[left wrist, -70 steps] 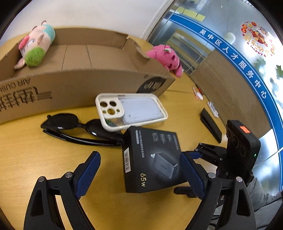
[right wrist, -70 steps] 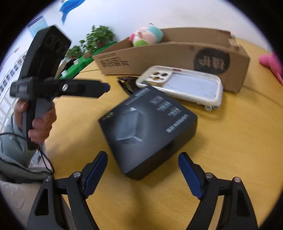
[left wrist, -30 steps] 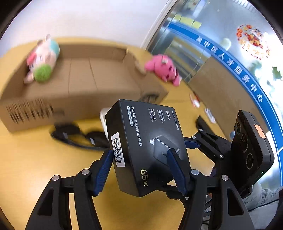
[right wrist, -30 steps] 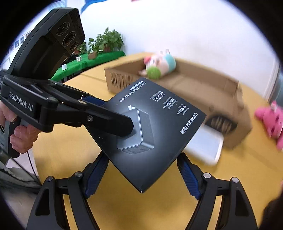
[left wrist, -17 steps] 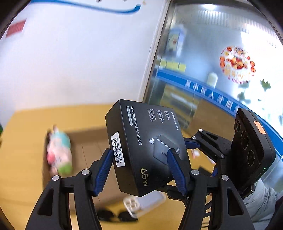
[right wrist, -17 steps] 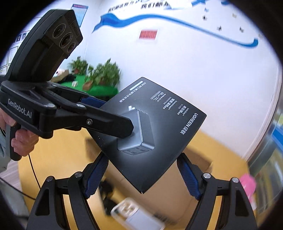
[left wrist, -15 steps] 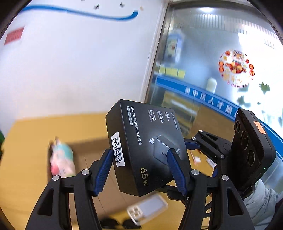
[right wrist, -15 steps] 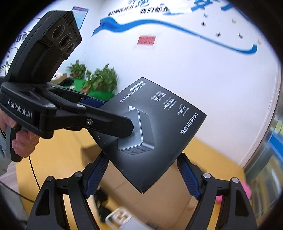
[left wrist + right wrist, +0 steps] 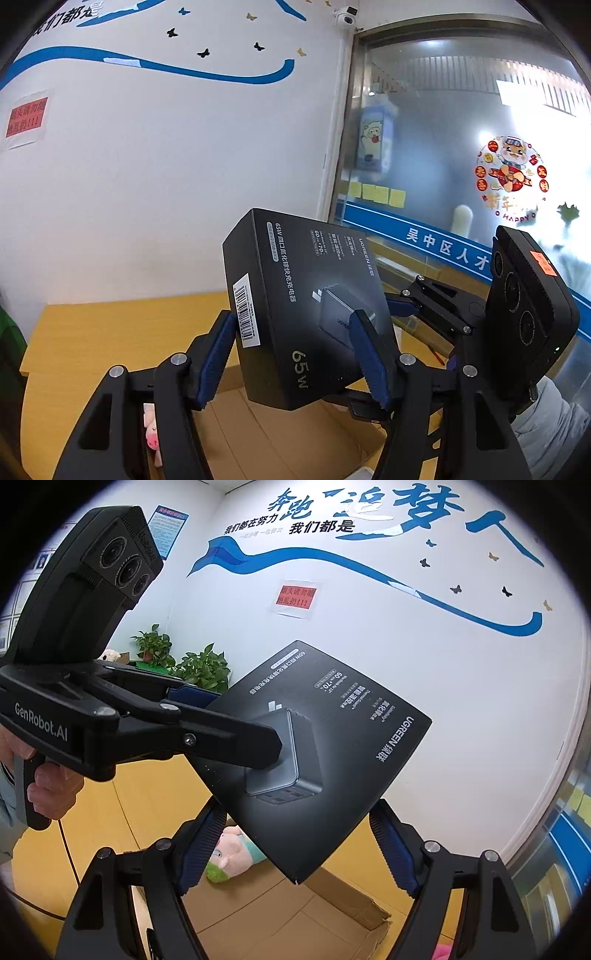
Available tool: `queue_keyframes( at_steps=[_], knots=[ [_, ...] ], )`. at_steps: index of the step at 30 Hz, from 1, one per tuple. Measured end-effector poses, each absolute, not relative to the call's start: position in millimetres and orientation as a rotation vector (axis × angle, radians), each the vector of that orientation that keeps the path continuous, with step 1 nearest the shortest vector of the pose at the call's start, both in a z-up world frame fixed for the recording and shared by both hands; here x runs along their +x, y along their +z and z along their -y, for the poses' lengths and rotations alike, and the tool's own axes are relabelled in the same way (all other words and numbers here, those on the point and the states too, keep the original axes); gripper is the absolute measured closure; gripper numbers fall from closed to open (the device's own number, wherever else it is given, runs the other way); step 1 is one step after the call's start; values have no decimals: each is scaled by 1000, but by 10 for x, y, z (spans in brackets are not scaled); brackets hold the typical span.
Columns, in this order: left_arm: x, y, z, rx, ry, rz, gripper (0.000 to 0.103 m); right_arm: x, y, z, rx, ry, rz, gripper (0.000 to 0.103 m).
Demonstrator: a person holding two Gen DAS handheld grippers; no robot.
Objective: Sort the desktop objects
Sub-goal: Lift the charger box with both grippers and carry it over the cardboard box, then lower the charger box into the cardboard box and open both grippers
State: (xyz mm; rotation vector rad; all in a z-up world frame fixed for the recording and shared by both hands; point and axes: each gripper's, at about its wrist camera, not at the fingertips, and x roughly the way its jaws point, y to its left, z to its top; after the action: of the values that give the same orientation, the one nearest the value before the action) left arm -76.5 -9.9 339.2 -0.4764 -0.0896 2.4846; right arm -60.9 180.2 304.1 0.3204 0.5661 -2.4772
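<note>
A black 65W charger box (image 9: pixel 306 306) is held in the air by both grippers above the open cardboard box (image 9: pixel 280 439). My left gripper (image 9: pixel 295 354) is shut on the charger box, one pad on its barcode side, one on its printed face. My right gripper (image 9: pixel 295 849) is shut on the same box (image 9: pixel 332 746) at its lower corner. The left gripper's body (image 9: pixel 92 701) crosses the right wrist view. A pink plush pig (image 9: pixel 232 856) lies inside the cardboard box (image 9: pixel 295 923); it also shows in the left wrist view (image 9: pixel 151 435).
The yellow table (image 9: pixel 92 332) reaches to the white wall. A glass partition (image 9: pixel 461 166) stands on the right. Potted plants (image 9: pixel 199 668) stand at the far left. A pink toy (image 9: pixel 443 952) peeks out at the bottom edge.
Both grippers closed on the charger box and lifted it off the table, then carried it over the open cardboard box. The phone case and sunglasses have dropped out of view.
</note>
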Motion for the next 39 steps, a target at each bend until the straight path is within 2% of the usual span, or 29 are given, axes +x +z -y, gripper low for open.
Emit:
queue_keyframes(
  at_steps=[11,25,32,39],
  knots=[
    [-1624,2825,105,-667,2482,152,36,-1505,2462,-1729,456,-2411,-453,23],
    [-2797,1152,70,-1100,2373,312,36,-2456,861,-1716,812,-2296,-283,23],
    [-3007,598,-153,-1294,2343,302,36,-2702,204,-1727,990,-2211,-218,23],
    [-3167,205,-369,-1519,2311,214,39,-2885,-114,-1752,1148,-2153,-184,25]
  ],
)
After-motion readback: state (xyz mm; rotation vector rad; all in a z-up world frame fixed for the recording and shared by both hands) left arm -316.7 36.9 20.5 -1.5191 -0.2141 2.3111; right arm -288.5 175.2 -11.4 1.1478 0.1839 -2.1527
